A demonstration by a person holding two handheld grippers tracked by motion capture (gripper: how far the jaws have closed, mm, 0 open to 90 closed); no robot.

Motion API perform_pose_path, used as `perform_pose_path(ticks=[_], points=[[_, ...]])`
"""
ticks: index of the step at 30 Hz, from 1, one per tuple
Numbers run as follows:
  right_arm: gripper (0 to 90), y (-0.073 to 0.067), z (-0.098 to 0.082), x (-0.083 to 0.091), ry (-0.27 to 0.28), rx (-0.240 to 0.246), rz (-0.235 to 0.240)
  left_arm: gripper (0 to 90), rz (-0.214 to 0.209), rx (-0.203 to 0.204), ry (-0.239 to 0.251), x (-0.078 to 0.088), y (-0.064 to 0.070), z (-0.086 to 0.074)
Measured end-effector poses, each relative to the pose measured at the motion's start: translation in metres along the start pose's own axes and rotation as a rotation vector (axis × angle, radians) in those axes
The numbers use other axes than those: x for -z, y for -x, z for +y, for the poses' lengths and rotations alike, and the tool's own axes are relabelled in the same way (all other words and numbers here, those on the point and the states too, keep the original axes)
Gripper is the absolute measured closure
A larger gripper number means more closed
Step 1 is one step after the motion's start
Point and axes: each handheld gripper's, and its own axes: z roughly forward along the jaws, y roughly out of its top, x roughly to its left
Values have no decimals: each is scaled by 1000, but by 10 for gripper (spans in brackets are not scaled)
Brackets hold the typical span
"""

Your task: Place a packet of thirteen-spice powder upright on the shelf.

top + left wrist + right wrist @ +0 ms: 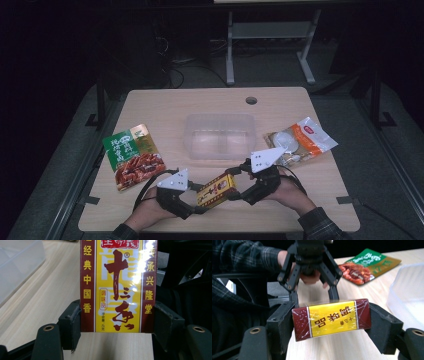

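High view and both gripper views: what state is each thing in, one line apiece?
Box: sealed in film, gripped at both ends, near the table's front edge.
Left gripper: shut on the box.
Right gripper: shut on the box.
Tub: open, empty, upright mid-table.
Green pouch: sealed, lying flat at left.
White pouch: sealed, lying flat at right.
Table: bare wood along the far edge.

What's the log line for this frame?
left gripper: shut on box | right gripper: shut on box | box: above table | bin: empty
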Motion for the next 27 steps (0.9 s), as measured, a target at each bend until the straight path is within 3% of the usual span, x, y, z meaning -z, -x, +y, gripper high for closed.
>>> perform_pose_path(ticks=[13, 27], points=[[283, -1, 24, -4, 33, 37, -27, 319, -11, -19, -10, -14, -7, 10], [297, -5, 32, -17, 83, 39, -2, 317, -41, -38, 5, -26, -6, 17]])
